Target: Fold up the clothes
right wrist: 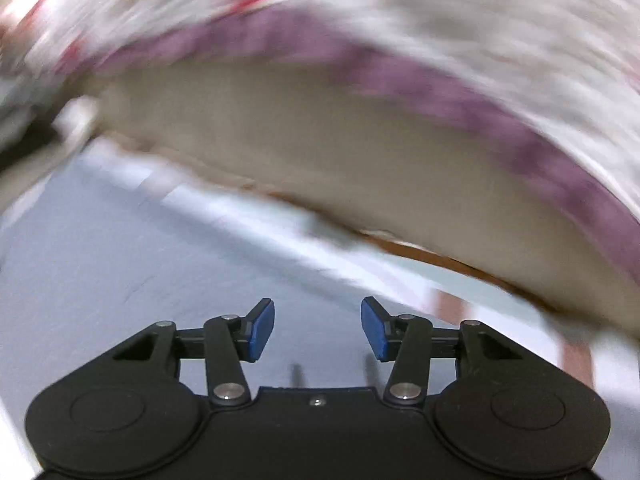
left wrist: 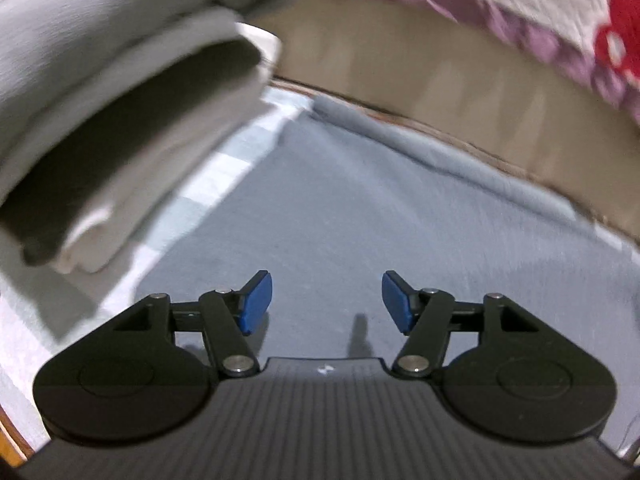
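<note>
Nearest, the left gripper stood with jaws apart and empty over the grey garment. The right gripper was likewise parted, holding nothing, above the same cloth. Farther left sat a folded stack; a careless reach could have toppled it. Blur suggested haste, which risked a misplaced pinch near the bed edge.

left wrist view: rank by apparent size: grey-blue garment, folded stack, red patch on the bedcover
1. Grey-blue garment, fills the middle.
2. Folded stack, nearly as big, though it sits nearer the camera, so this order is unsure.
3. Red patch, clearly smallest and cropped.
</note>
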`<state>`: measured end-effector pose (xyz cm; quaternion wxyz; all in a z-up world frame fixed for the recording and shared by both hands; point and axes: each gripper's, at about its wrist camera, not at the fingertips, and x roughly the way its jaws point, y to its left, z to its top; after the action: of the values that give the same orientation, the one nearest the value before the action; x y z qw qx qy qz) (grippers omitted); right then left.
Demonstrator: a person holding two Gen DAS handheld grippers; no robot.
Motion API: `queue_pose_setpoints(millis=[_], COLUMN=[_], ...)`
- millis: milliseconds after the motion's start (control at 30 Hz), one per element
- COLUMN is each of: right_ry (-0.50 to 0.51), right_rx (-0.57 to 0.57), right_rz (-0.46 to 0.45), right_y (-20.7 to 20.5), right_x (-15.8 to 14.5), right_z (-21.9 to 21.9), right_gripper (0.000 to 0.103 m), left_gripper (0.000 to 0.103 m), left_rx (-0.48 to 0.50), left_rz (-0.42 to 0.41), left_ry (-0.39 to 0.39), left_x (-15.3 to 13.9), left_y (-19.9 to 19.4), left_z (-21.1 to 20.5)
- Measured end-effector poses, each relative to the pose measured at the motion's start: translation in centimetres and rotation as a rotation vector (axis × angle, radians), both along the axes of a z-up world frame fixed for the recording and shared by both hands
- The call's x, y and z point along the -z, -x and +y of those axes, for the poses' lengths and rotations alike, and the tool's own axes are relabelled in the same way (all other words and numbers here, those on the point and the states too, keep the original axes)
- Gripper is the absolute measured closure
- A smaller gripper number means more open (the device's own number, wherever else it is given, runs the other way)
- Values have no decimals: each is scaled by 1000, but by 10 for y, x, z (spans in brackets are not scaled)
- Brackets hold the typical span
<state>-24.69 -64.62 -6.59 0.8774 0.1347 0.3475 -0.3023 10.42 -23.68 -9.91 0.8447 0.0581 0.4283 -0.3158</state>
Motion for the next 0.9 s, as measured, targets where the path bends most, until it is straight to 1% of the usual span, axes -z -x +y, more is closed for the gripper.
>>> queue_pose_setpoints(millis=[33, 67, 133, 167, 200, 300, 333, 400, 433, 500, 533, 567, 600, 633, 667, 700, 767, 800, 867, 900], right_ry=[-75, -151, -366, -411, -399, -290, -273, -256, -243, -191, -161, -141, -121, -101, -87, -78, -88, -99, -129, -153], right_rx=[85, 169, 258, 287, 307, 325, 320, 329, 341, 375, 391, 395, 399, 404, 399, 395, 405, 412, 435, 471], right_rz=[-99, -198, -364, -394, -377, -218, -188, -153, -143, -115, -91, -70, -49, -29, -21, -17, -34, -48, -67, -62], right_y=[22, 44, 85, 103, 117, 152, 164, 196, 215, 249, 263, 275, 287, 299, 312, 323, 339, 344, 353, 356], right_x=[-7, -13, -14, -14, -14, -10, -7, 3, 7, 15, 17, 19, 20, 22, 22, 22, 25, 28, 35, 41], right_z=[-16, -31, -64, -75, -80, -83, -83, -83, -83, -79, -78, -79, -79, -80, -81, -83, -89, -93, -101, -105], right_gripper=[48, 47, 47, 47, 47, 46, 46, 46, 46, 46, 46, 46, 46, 46, 46, 46, 45, 45, 39, 39], left_gripper=[43, 43, 43, 43, 42, 38, 38, 38, 38, 38, 38, 31, 28, 21, 14, 11, 0, 0, 0, 0], left_rx=[25, 51, 104, 131, 166, 269, 310, 386, 418, 445, 444, 437, 428, 420, 411, 401, 379, 371, 353, 344], left_rz=[7, 17, 37, 47, 39, 5, -5, 8, 4, -61, -123, -168, -213, -257, -275, -292, -292, -273, -232, -212], left_ry=[-15, -5, 17, 29, 31, 22, 16, -2, -29, -113, -152, -151, -147, -143, -150, -158, -189, -191, -196, -198], left_x=[0, -1, -3, -4, -4, 4, 8, 21, 31, 46, 52, 56, 60, 63, 63, 63, 64, 63, 61, 60], left_y=[4, 10, 22, 28, 37, 64, 74, 91, 101, 115, 123, 126, 128, 130, 129, 128, 119, 114, 104, 100], left_z=[-8, -20, -46, -58, -75, -126, -146, -178, -196, -222, -232, -239, -245, -252, -258, -264, -281, -288, -301, -308])
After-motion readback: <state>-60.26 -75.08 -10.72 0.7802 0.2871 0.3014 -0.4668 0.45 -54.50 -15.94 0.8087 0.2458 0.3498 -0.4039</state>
